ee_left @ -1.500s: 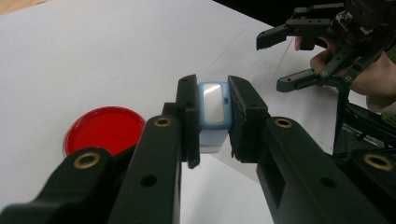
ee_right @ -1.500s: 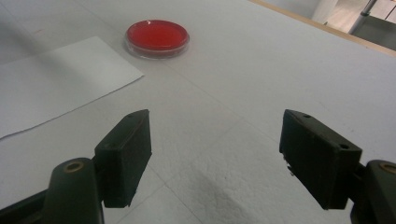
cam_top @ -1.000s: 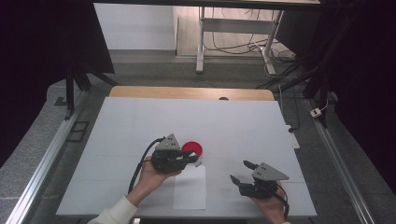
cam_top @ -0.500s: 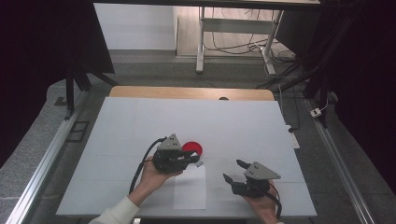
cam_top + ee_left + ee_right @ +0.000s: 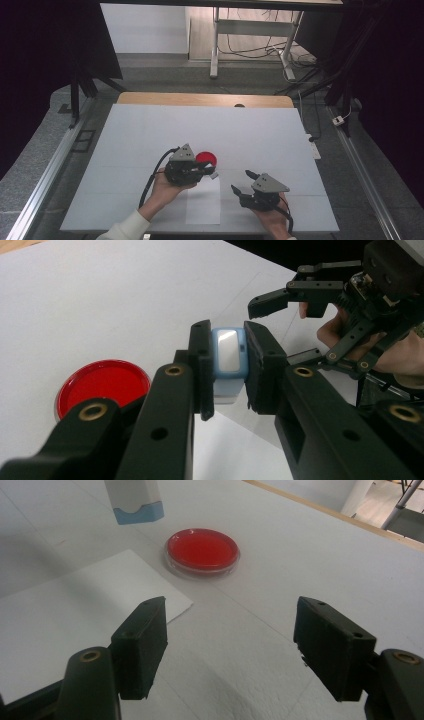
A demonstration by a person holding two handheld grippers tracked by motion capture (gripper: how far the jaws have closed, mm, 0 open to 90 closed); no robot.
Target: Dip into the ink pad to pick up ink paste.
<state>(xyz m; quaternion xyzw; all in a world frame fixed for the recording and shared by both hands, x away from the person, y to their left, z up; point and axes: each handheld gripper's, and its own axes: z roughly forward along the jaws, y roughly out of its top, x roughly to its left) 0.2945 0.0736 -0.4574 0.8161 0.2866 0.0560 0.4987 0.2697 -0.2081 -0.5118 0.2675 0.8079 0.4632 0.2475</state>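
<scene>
Left gripper (image 5: 227, 372) clamped on small pale-blue device (image 5: 228, 360) w/ white body, held up off table, just beside red dish (image 5: 206, 159), on my side of it. So pickup part looks done from where I sit. Right gripper (image 5: 230, 650) wide open, nothing between jaws, low over table, aimed toward red dish, near white paper sheet (image 5: 203, 200). My guess: handover or dish grab next, not started yet. Dish lid seems on, can't tell for sure. Device-to-dish step left, I reckon.
</scene>
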